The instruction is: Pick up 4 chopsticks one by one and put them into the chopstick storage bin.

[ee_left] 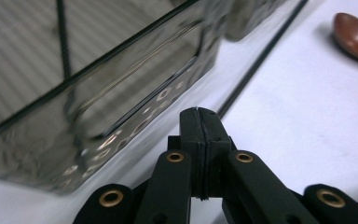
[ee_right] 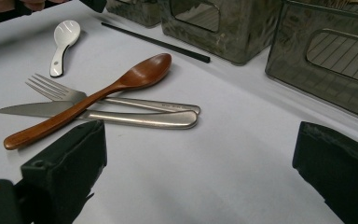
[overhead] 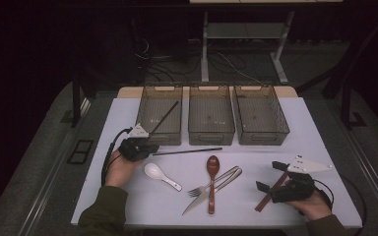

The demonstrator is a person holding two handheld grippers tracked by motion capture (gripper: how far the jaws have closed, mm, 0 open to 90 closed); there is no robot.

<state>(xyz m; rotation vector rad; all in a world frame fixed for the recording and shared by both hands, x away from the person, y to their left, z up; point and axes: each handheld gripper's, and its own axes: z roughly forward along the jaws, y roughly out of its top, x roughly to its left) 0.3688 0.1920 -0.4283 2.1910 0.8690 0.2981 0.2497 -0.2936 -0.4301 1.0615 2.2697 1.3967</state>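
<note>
White table (overhead: 300, 128) carries three clear bins (overhead: 211, 115) along its far side. Left claw (overhead: 147, 148), jaws pressed together, sits by the left bin. Right claw (overhead: 268, 177) gapes empty, right of the wooden spoon (overhead: 212, 179), fork and knife.

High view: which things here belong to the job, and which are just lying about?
Job (likely sorting cutlery into bins):
left bin, middle bin, right bin
chopstick in the left bin, chopstick on the table
white spoon, wooden spoon, fork, knife, brown stick

Lying about:
floor cables
desk frame
</note>
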